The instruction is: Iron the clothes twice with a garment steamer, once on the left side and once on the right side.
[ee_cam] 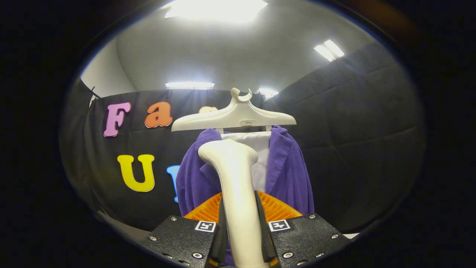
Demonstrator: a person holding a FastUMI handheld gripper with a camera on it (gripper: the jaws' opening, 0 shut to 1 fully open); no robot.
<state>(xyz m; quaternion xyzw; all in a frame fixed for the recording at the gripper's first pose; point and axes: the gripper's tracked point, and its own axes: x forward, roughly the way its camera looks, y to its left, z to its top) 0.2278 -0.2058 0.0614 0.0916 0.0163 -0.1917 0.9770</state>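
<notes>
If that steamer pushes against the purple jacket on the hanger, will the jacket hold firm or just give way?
Probably it gives way. The purple jacket hangs loose from a hanger with nothing visibly behind it, so it would likely swing back. Its ribbed cloth looks soft, apt to fold. The steamer, clamped between the gripper fingers, looks rigid by contrast.
</notes>
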